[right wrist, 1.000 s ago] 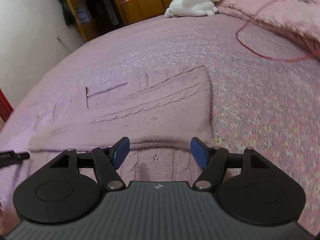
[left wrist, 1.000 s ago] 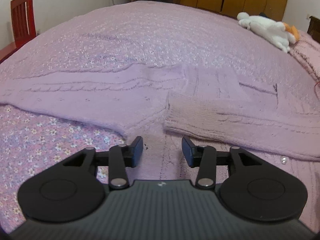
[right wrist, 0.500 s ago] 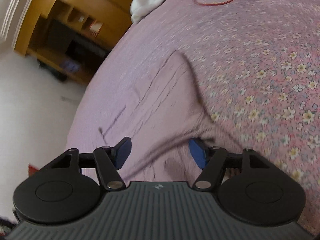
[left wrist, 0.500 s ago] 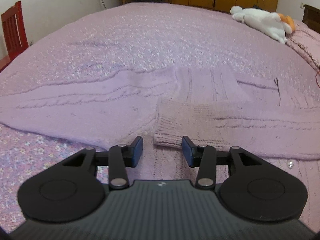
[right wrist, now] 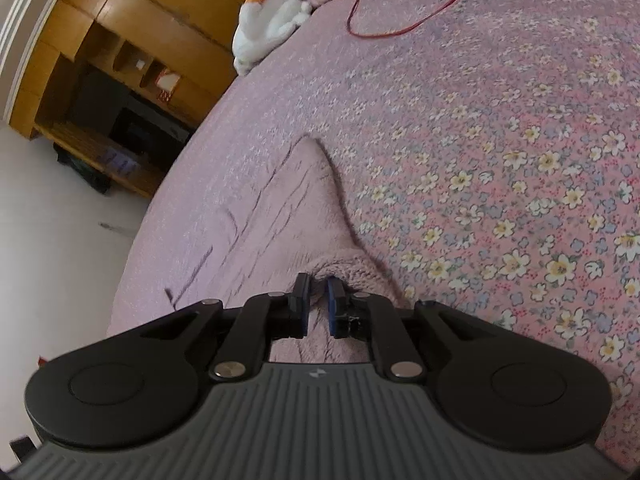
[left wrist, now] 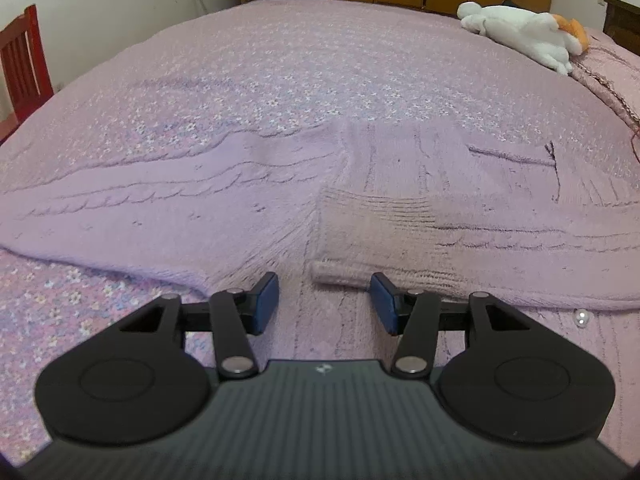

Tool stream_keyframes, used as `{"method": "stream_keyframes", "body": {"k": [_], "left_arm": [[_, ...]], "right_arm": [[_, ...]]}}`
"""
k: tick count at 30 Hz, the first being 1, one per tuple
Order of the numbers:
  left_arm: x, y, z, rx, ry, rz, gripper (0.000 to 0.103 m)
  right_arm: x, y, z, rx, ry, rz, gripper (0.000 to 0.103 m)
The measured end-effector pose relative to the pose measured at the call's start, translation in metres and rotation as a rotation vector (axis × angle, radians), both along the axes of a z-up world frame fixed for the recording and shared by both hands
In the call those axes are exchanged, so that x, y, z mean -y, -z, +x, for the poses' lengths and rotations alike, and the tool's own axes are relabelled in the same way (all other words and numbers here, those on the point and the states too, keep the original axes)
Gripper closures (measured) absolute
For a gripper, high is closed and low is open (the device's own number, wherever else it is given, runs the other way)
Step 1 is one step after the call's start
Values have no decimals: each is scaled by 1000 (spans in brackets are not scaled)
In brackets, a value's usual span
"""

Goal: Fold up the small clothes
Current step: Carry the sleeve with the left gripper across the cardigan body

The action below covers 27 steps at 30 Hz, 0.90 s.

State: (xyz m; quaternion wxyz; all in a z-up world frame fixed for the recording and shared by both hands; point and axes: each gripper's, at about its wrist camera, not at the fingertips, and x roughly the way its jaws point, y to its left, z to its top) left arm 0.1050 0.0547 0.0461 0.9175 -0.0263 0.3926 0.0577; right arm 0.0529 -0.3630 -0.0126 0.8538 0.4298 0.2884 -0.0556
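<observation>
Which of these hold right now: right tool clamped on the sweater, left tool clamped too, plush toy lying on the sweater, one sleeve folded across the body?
1. The right tool is shut on the pink sweater. True.
2. The left tool grips the cuff. False: its jaws stand open, the cuff just ahead of them.
3. The plush toy lies on the sweater. False: it lies far off, near the head of the bed.
4. One sleeve is folded across the body. True.

Readable text: none in either view.
Left gripper (left wrist: pixel 324 300) body: small pale emblem, no letters legible.
Right gripper (right wrist: pixel 317 300) body: same small emblem, no letters legible.
</observation>
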Motion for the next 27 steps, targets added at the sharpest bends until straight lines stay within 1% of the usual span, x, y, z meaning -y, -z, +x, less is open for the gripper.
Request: {"method": "stream_keyframes", "body": {"k": [2,3,4,5,7,8,11,14,17,20,23,25,27], "left_arm": [[-5,-8,-7,2,-7,0,50],[-8,-13,-12,8,-8,2,50],[-12,-17,-17,10,-11,1,50],[-15,-21,-21,9,-14,-1,50],[-22,-29,-28,0,-21,-11,50],[-28,-33,-33,-7,-27,-18,50],[-41,-39,-47,-29,-52,-34,50],[-56,-41,-64,-68,-73,-58,50],[-69,-41,-87,-88,-82,-76,50],[-83,-43,-113,-79,-96,-96,50],[-96,-43,-136,-67,-112,-151,50],[-104,-44,-149,-65,-112,-180,50],[-108,-47,-158,-55,-110,-182,50]], "right_arm": [[-5,-10,0,-5,-30,-52,82],[-8,-17,-2,-5,-49,-98,79],[-14,-24,-5,-3,-69,-149,68],[-19,-32,-8,0,-83,-191,52],[-31,-44,-16,9,-114,-276,37],[-37,-49,-19,16,-136,-309,33],[-52,-59,-26,3,-207,-360,31],[-72,-58,-38,-16,-272,-370,29],[-95,-59,-49,-26,-329,-389,29],[-115,-57,-54,-39,-357,-380,29],[-131,-54,-56,-59,-374,-355,29],[-144,-54,-58,-85,-401,-365,29],[-158,-55,-62,-114,-426,-386,29]]}}
